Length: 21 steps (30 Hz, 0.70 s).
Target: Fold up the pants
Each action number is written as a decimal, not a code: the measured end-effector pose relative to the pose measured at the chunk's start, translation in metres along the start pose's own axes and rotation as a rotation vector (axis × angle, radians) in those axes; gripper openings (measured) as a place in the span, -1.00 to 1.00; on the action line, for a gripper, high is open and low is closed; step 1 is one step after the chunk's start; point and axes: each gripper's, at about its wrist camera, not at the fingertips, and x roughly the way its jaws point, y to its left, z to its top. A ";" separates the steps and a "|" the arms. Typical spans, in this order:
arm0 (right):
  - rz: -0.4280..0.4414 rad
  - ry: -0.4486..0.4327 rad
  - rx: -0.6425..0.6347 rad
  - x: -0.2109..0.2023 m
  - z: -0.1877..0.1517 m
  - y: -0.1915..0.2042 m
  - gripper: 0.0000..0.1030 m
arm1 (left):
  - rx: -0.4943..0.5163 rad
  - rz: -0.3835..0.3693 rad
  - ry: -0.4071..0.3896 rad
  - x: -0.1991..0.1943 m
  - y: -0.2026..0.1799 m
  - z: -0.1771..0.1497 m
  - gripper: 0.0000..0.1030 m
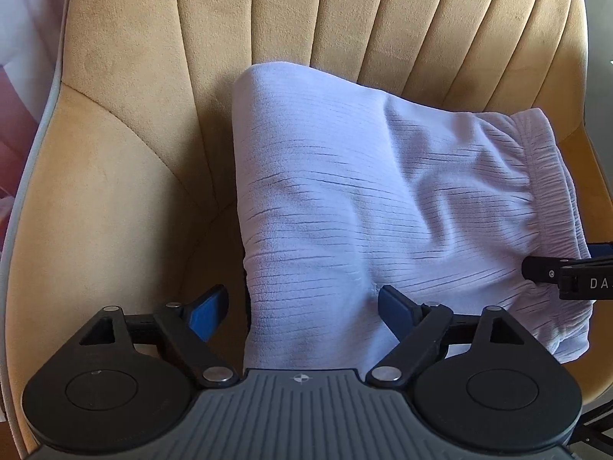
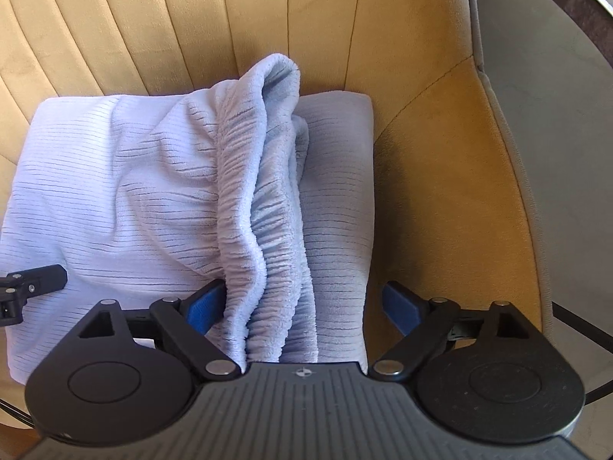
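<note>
Pale lavender ribbed fleece pants (image 1: 364,211) lie folded on the seat of a tan velvet chair (image 1: 134,153). Their gathered elastic waistband (image 2: 260,207) runs up the middle of the right wrist view. My left gripper (image 1: 302,310) stands open over the fold's near left corner, its blue pads wide apart and not pressing the cloth. My right gripper (image 2: 306,306) is open too, straddling the near end of the waistband and the layer beside it; the left pad (image 2: 205,306) lies against the cloth without any squeeze. Each gripper's tip shows at the edge of the other's view.
The chair's channelled backrest (image 1: 345,19) rises right behind the pants and its curved arms close in on both sides. A grey floor (image 2: 555,115) lies beyond the chair's right arm. Bare seat shows left of the pants (image 1: 161,230).
</note>
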 end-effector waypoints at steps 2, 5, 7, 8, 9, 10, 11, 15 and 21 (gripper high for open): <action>0.010 -0.019 -0.003 -0.008 0.004 0.005 0.85 | 0.007 0.000 -0.009 -0.020 0.004 -0.002 0.78; 0.032 -0.064 -0.008 -0.027 0.007 0.012 0.96 | 0.029 0.015 -0.048 -0.044 0.000 0.000 0.91; 0.054 -0.085 0.010 -0.039 0.011 0.016 0.97 | 0.043 0.029 -0.072 -0.061 -0.003 0.002 0.93; 0.065 -0.092 0.019 -0.045 0.012 0.017 0.97 | 0.050 0.034 -0.081 -0.067 -0.004 0.002 0.93; 0.080 -0.103 0.034 -0.055 0.014 0.019 0.97 | 0.061 0.041 -0.097 -0.078 -0.007 0.002 0.93; 0.096 -0.114 0.044 -0.065 0.015 0.020 0.97 | 0.066 0.045 -0.110 -0.086 -0.008 0.002 0.93; 0.113 -0.124 0.047 -0.077 0.014 0.020 0.97 | 0.066 0.052 -0.123 -0.096 -0.009 0.003 0.94; 0.120 -0.180 0.013 -0.131 0.007 0.022 0.97 | 0.066 0.094 -0.187 -0.134 -0.025 0.006 0.97; 0.175 -0.257 -0.024 -0.222 -0.010 0.010 0.97 | 0.075 0.110 -0.299 -0.222 -0.050 0.003 0.99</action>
